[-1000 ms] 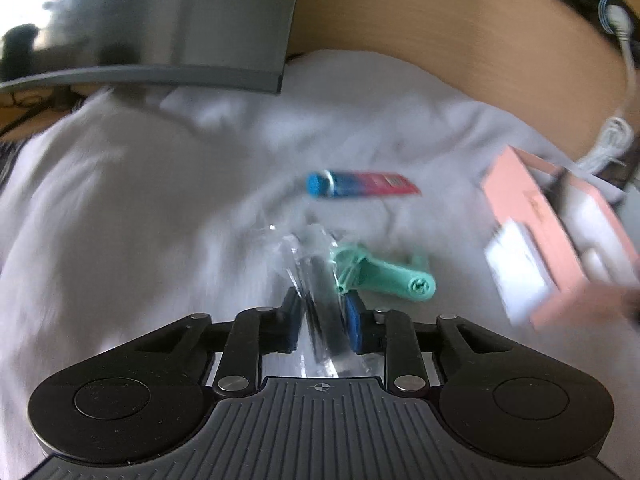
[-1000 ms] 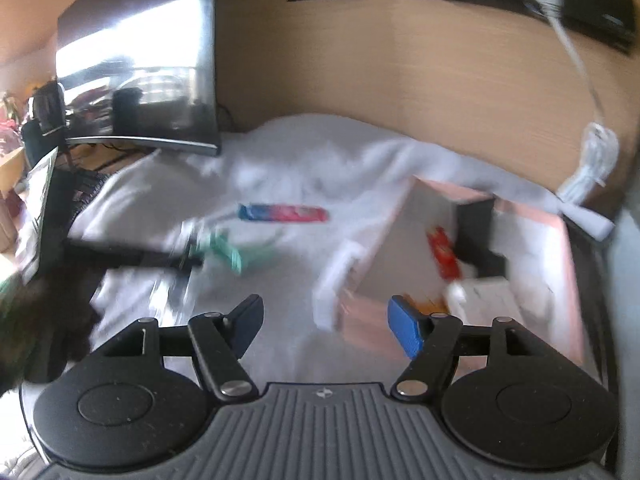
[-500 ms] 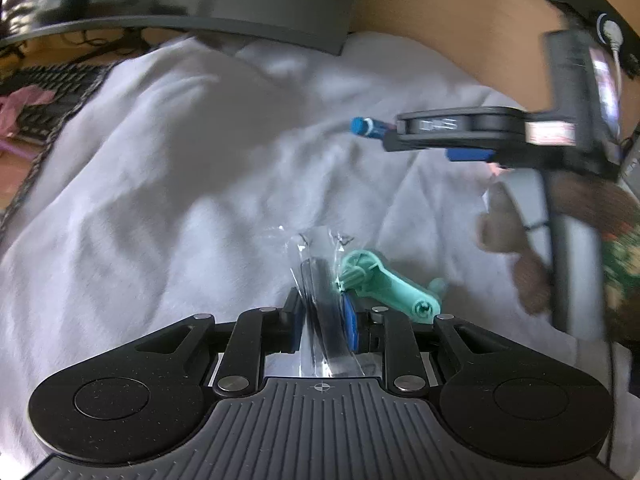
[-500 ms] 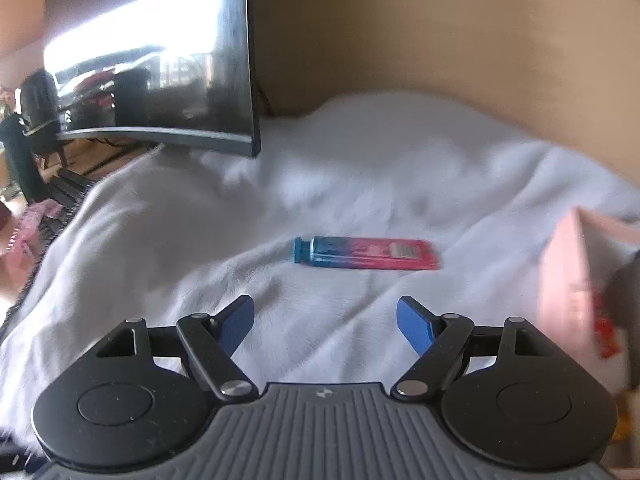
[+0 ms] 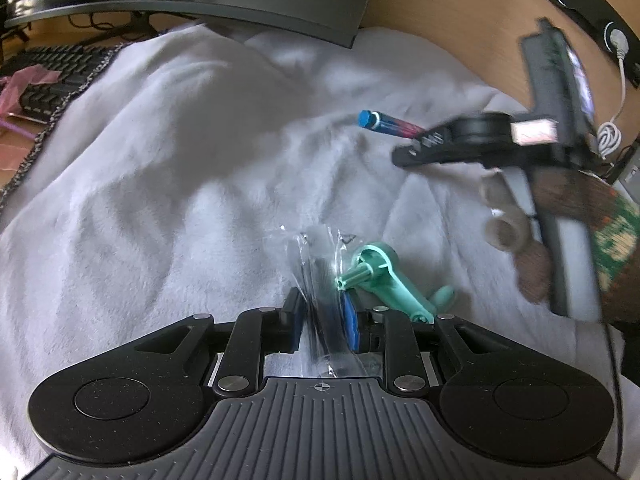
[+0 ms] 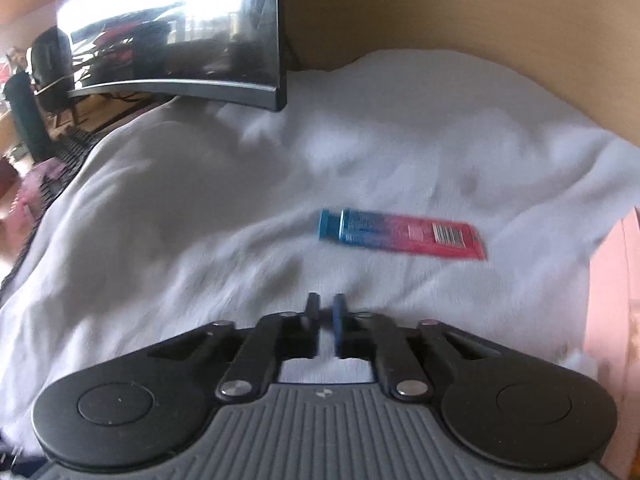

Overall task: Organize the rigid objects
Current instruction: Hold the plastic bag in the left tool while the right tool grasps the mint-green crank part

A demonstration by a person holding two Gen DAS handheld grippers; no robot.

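My left gripper is shut on a clear plastic packet with a dark item inside, held low over the white blanket. A teal plastic crank piece lies just right of the packet. A blue-to-pink tube lies flat on the blanket a short way ahead of my right gripper, which is shut with nothing between its fingers. In the left wrist view the right gripper hovers over the pink end of the tube, with a person's hand on its handle.
A curved monitor stands at the back left, with a keyboard beside the blanket. A pink box stands at the right edge. A wooden wall runs behind, and a white cable hangs at the far right.
The right gripper swung left from the pink box toward the tube, then went from wide open to shut on nothing. The left gripper shifted sideways with the packet still in it.
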